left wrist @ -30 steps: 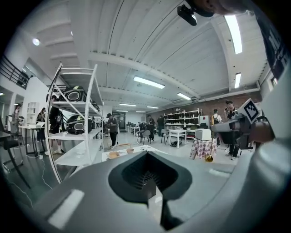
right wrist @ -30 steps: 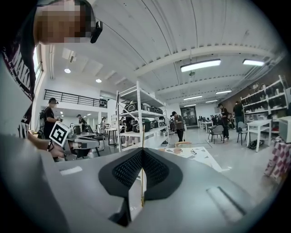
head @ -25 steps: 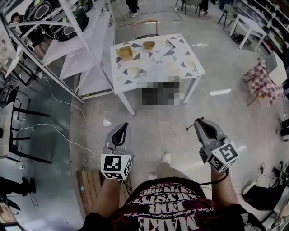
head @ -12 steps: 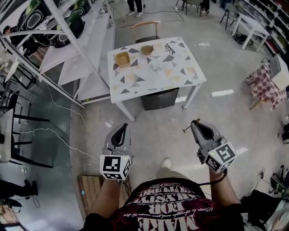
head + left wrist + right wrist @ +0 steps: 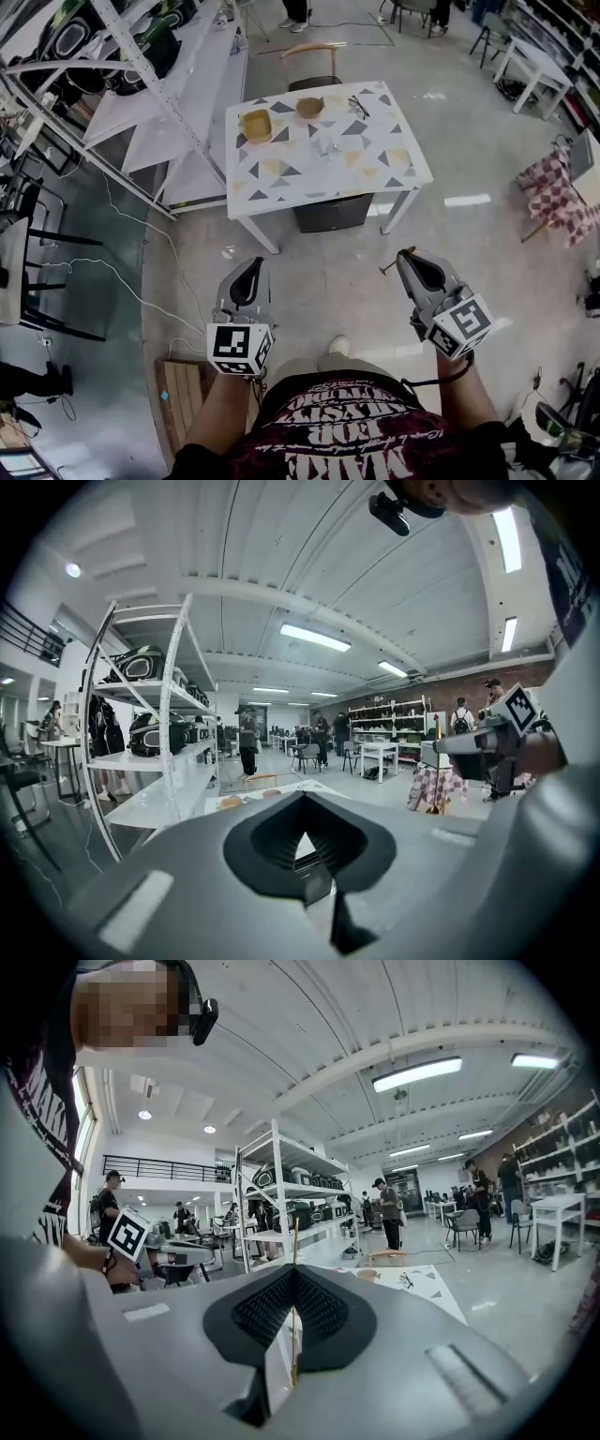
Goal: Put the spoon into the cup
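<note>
Spoon (image 5: 386, 269) is clamped in the right tongs (image 5: 405, 253). In the right gripper view it's a thin wooden sliver standing edge-on between the pads, poking up past the tips (image 5: 294, 1237). From the head view it juts out to the left of the tips over bare floor, nowhere near the cup.

Left tongs (image 5: 256, 264) are pressed together with nothing in them; the left gripper view shows only a small triangular gap behind the closed tips (image 5: 301, 829).

Person is standing on the open floor, both arms out front at about the same height, well apart from the white surface (image 5: 281, 187) with the triangle pattern. On it there are two wooden bowls (image 5: 257, 122) (image 5: 308, 106) near the far edge, a pair of glasses (image 5: 356, 105), and what looks like a clear cup (image 5: 324, 144) around the middle, too small to be sure. Dark box (image 5: 330, 213) sits under it, a chair (image 5: 309, 54) beyond it, and a white rack (image 5: 141, 66) off to the left.
</note>
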